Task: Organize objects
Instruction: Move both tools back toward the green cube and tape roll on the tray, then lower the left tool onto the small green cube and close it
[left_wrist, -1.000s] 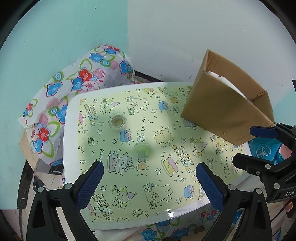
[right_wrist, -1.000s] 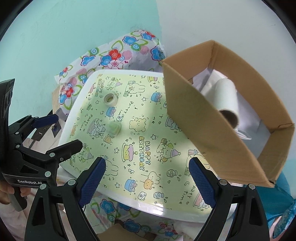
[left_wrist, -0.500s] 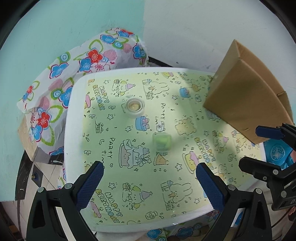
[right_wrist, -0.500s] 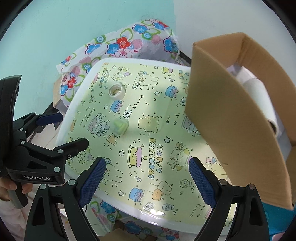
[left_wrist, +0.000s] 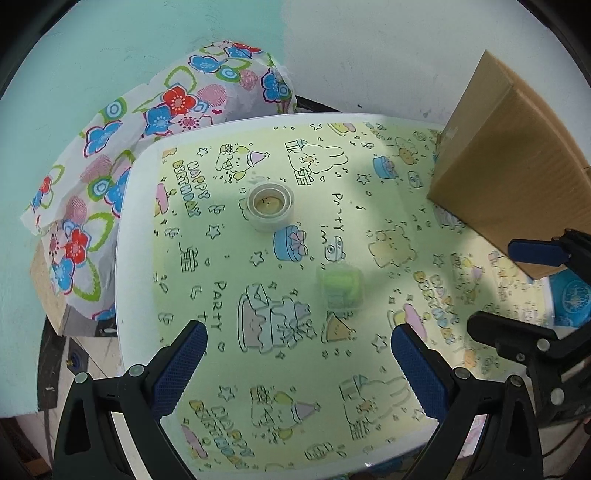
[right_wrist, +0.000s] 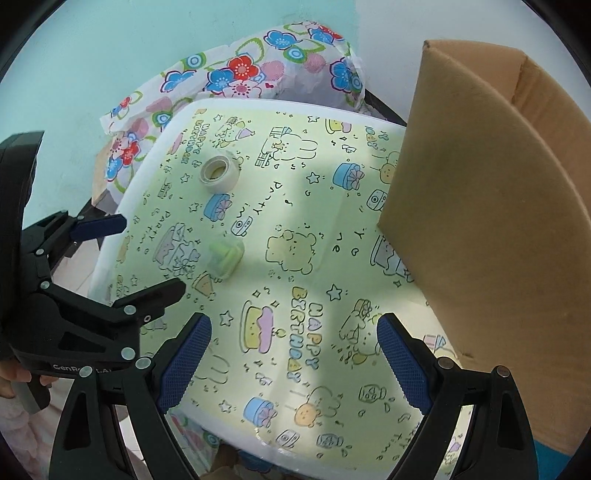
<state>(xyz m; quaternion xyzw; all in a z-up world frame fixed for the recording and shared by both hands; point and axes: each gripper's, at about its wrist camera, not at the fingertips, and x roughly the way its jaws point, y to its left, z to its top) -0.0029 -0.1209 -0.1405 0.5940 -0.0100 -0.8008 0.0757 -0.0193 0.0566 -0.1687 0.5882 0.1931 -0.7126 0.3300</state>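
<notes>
A clear tape roll (left_wrist: 269, 202) (right_wrist: 219, 174) lies on the yellow party-print table (left_wrist: 258, 369) (right_wrist: 295, 258), toward its far left. Nearer the middle sits a small clear box with a green roll inside (left_wrist: 341, 287) (right_wrist: 224, 258). A brown cardboard box (left_wrist: 517, 177) (right_wrist: 491, 206) stands at the right. My left gripper (left_wrist: 298, 360) hangs open above the near table, short of the green box, nothing between its fingers. My right gripper (right_wrist: 294, 354) is open too, over the table beside the cardboard box. Each gripper also shows at the edge of the other's view.
A floral cloth (left_wrist: 122, 155) (right_wrist: 236, 74) is heaped behind the table's far left corner, against a teal and white wall. A blue patterned thing (left_wrist: 570, 299) lies off the table's right edge. Floor shows below the left edge.
Both grippers have sunk closer to the table; the tape roll and green box now look larger. The cardboard box has slid toward the right edge of both views, its inside now hidden.
</notes>
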